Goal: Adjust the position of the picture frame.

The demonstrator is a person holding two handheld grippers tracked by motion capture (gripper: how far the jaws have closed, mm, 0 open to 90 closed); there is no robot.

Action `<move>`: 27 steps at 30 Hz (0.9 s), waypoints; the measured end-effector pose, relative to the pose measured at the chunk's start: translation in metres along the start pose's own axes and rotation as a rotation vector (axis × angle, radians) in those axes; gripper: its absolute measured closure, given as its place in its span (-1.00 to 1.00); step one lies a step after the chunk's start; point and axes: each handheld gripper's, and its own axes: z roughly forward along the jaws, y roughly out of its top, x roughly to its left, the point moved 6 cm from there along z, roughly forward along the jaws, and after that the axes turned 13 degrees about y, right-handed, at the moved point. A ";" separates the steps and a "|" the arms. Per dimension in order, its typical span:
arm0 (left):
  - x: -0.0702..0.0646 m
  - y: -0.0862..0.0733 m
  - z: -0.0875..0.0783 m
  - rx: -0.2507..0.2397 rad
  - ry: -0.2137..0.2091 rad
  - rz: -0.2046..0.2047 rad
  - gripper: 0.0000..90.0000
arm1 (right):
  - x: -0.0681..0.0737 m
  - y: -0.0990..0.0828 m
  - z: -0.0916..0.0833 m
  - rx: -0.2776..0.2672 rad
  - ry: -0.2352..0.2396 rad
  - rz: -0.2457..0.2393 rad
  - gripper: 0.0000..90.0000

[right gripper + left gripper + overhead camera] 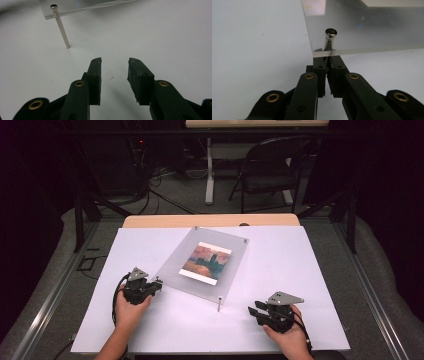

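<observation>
While left tongs [327, 65] pinch one standoff pin [329, 40], right tongs [114, 65] gape empty beside one acrylic frame [176, 270]

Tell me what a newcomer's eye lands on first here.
The clear acrylic frame with its orange-toned picture, tilted mid-table on the white sheet. Next, the left gripper closed at the frame's near-left corner around a metal pin, and the right gripper open, apart from another pin.

Black folding chair [272, 170] beyond table [210, 220]

Left gripper [156, 285] touches the acrylic frame [202, 265]; right gripper [254, 309] sits apart.
</observation>
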 end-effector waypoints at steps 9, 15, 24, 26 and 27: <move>-0.017 0.003 -0.017 -0.004 -0.069 0.004 0.89 | 0.015 0.003 0.009 0.007 0.074 -0.025 0.40; -0.028 -0.002 -0.021 0.012 -0.095 0.016 0.89 | 0.024 0.003 0.015 0.011 0.106 -0.031 0.36; -0.040 -0.003 -0.028 0.015 -0.127 0.012 0.89 | 0.029 0.005 0.028 0.016 0.114 -0.058 0.45; -0.042 -0.004 -0.028 0.018 -0.127 0.012 0.89 | 0.029 0.006 0.030 0.016 0.117 -0.055 0.49; -0.043 -0.005 -0.029 0.023 -0.131 0.013 0.89 | 0.029 0.006 0.030 0.015 0.122 -0.056 0.50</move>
